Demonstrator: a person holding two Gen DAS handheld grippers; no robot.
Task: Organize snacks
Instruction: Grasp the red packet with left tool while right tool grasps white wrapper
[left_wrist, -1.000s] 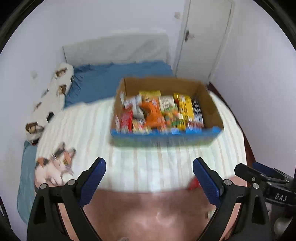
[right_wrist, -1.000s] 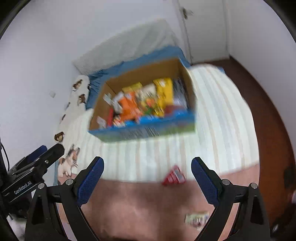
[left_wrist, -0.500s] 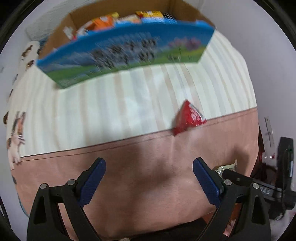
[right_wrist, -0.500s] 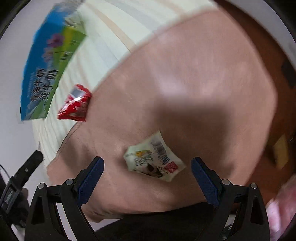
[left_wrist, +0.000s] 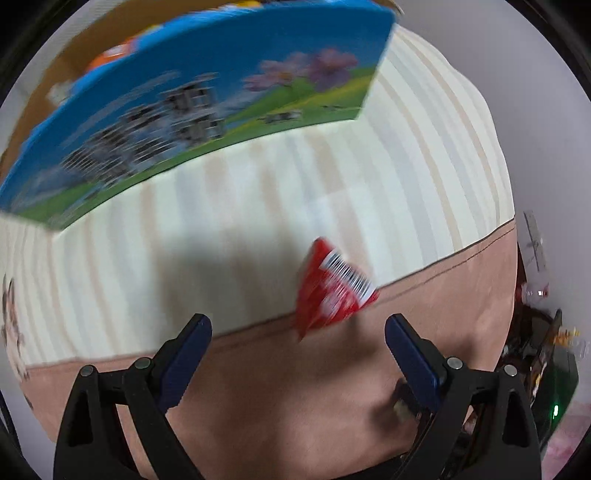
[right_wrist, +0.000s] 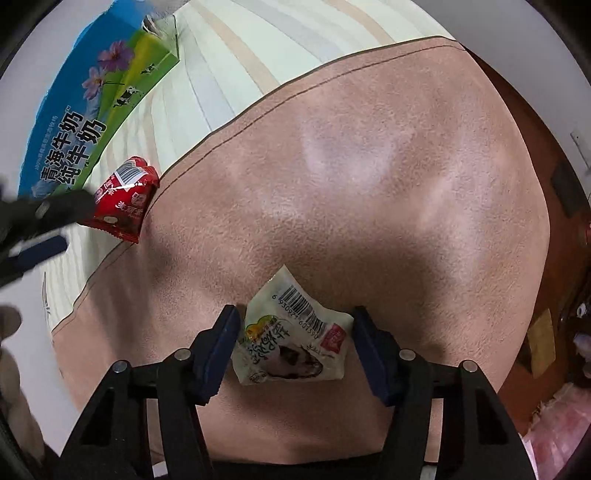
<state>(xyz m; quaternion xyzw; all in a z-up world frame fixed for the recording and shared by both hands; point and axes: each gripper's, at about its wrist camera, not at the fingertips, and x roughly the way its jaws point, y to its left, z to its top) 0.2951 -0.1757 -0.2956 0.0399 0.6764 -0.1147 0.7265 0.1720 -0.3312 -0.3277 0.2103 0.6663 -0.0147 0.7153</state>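
Observation:
A red snack packet lies on the bed at the seam between striped sheet and pink blanket; it also shows in the right wrist view. My left gripper is open just short of it. A white snack packet lies on the pink blanket between the fingers of my right gripper, which is open around it, pads close to its sides. The blue-and-green cardboard box holding several snacks stands behind, also in the right wrist view.
The pink blanket covers the near part of the bed, the striped sheet the far part. The bed edge and brown floor lie to the right. Clutter sits on the floor at right.
Both grippers have moved down and forward toward the bed. The left has closed in on the red packet; the right has come around the white packet and narrowed.

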